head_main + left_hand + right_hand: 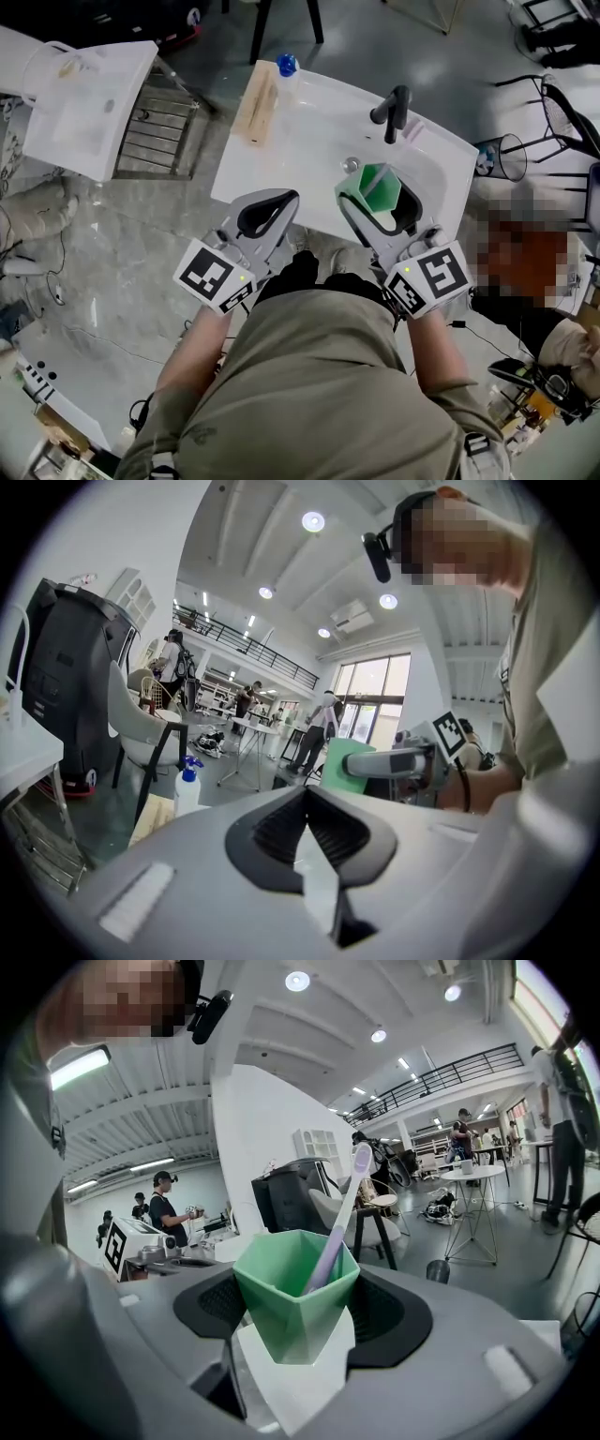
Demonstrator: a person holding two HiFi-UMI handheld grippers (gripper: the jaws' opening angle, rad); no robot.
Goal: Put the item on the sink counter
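While the head view has my right tongs [373, 194] clamped on the green cup [380, 181] over the bench [314, 127], just short of the faucet [394, 111], the left tongs [284, 199] hover at its near edge. Left gripper view: tips together, empty. Only the right gripper view shows me a toothbrush [339, 1218] standing in the cup.

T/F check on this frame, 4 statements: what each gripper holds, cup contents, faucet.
1. The right gripper holds a green cup. True.
2. The cup is empty. False: a toothbrush stands in it.
3. The left gripper holds the spray bottle. False: it holds nothing; the bottle stands at the far left of the counter.
4. The faucet is black. True.
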